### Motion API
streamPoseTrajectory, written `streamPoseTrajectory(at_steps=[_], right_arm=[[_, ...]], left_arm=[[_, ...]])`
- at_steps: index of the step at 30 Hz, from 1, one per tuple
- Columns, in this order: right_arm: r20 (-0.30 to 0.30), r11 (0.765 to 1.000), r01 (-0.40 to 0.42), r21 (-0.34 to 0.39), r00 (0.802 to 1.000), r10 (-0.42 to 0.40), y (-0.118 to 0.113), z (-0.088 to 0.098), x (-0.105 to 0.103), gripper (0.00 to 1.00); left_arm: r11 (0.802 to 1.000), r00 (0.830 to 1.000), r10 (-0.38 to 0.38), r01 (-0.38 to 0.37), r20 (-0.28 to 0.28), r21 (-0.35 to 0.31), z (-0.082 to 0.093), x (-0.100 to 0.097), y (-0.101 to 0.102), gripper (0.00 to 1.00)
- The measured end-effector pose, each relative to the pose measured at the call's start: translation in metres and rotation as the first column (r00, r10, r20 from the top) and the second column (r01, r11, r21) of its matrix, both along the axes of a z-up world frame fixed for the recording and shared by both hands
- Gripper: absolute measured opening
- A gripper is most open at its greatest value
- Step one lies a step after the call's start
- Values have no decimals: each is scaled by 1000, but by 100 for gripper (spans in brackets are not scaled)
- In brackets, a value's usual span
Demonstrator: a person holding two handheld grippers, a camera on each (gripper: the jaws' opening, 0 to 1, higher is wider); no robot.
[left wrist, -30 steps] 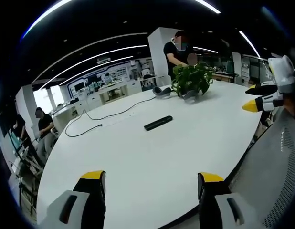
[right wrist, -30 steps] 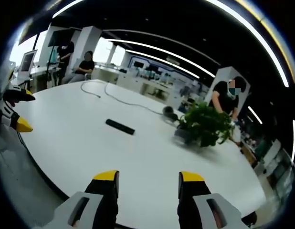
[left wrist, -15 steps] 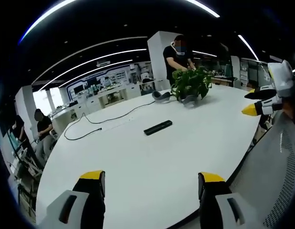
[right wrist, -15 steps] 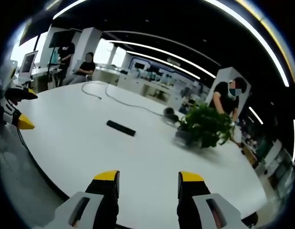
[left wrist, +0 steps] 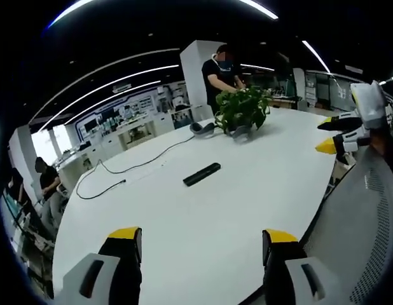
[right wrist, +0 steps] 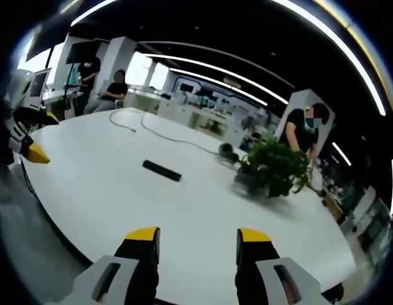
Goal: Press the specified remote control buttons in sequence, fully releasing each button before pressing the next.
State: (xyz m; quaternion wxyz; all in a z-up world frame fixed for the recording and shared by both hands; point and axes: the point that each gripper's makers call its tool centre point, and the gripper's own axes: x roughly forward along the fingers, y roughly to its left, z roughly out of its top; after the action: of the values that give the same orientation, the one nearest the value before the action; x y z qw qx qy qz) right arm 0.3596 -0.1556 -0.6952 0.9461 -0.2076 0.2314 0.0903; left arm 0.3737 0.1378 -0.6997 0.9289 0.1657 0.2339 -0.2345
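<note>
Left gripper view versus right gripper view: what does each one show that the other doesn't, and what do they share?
Left gripper view: a grey mesh chair back beside the table edge. Right gripper view: a standing person by a pillar, far off. Shared: the black remote lying on the white table, the potted plant, a black cable, plus the left gripper and right gripper, both open.

Open office: large round white table (left wrist: 234, 210), long curved ceiling light strips (right wrist: 215, 67), white square pillar (left wrist: 193, 73), bright windows (right wrist: 136, 67)
</note>
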Motion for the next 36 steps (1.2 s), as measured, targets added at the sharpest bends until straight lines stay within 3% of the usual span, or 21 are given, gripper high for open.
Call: streamPoseTrajectory(at_steps=[9, 17, 27, 36], right_arm=[[-4, 1000, -6, 0, 1000, 6, 1, 0, 0, 45], [-3, 1000, 0, -1, 1000, 0, 0, -1, 0, 44], [-9, 1000, 14, -12, 1000, -14, -3, -2, 0, 43], [-27, 999, 26, -27, 999, -27, -6, -6, 0, 42]], left_arm=[[999, 997, -42, 43, 63, -11, 37, 41, -7, 81], [995, 993, -98, 98, 64, 4, 61, 78, -22, 79], [976, 977, -210, 212, -46, 48, 51, 119, -47, 78], [941, 945, -315, 323, -85, 104, 40, 147, -73, 77]])
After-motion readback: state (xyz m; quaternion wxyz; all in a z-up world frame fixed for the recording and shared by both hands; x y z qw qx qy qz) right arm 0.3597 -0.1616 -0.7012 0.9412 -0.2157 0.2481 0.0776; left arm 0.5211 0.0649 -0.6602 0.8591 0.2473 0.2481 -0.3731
